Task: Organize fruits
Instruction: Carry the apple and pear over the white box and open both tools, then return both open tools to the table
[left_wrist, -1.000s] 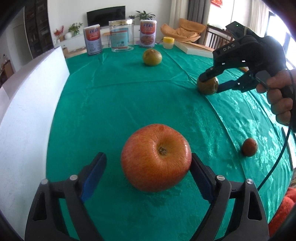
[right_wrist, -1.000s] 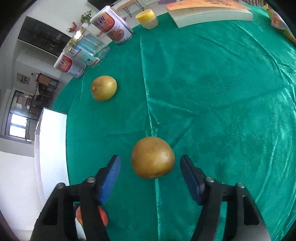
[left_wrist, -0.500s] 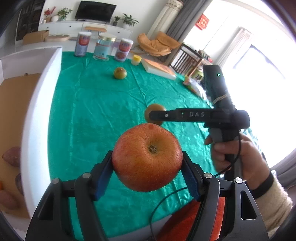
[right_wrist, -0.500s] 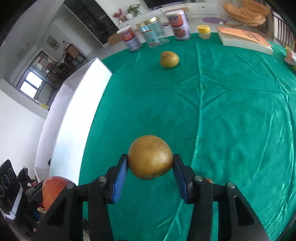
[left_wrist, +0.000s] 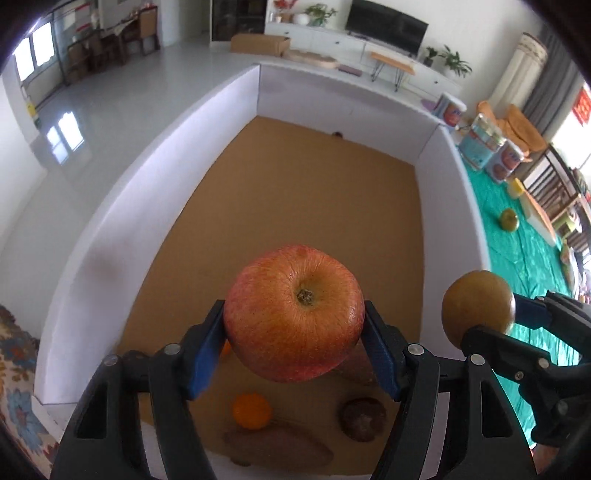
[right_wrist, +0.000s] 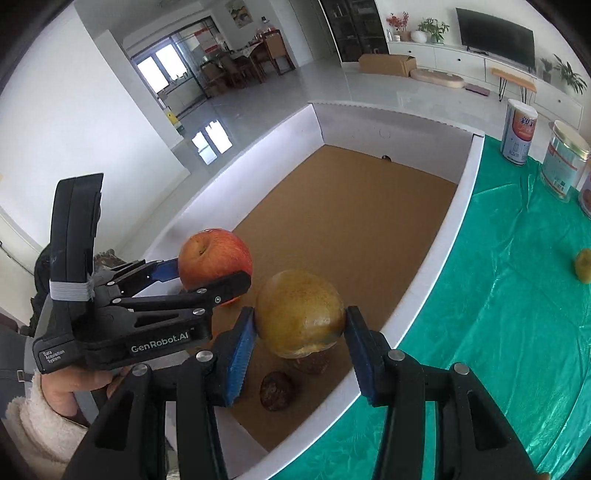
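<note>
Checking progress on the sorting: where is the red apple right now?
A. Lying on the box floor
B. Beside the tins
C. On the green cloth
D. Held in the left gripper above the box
D: the left gripper clamps the apple over the box.

Apple (left_wrist: 293, 314): glossy, finely streaked skin. Pear (right_wrist: 300, 309): matt, speckled skin. Cloth (right_wrist: 517, 332): shiny green fabric. Box (left_wrist: 448, 206): matt white walls, brown cardboard-like floor.

Red apple (left_wrist: 294, 312) and brown-gold pear (right_wrist: 298, 312), each clamped in blue pads above the white-walled box (left_wrist: 207, 122).
</note>
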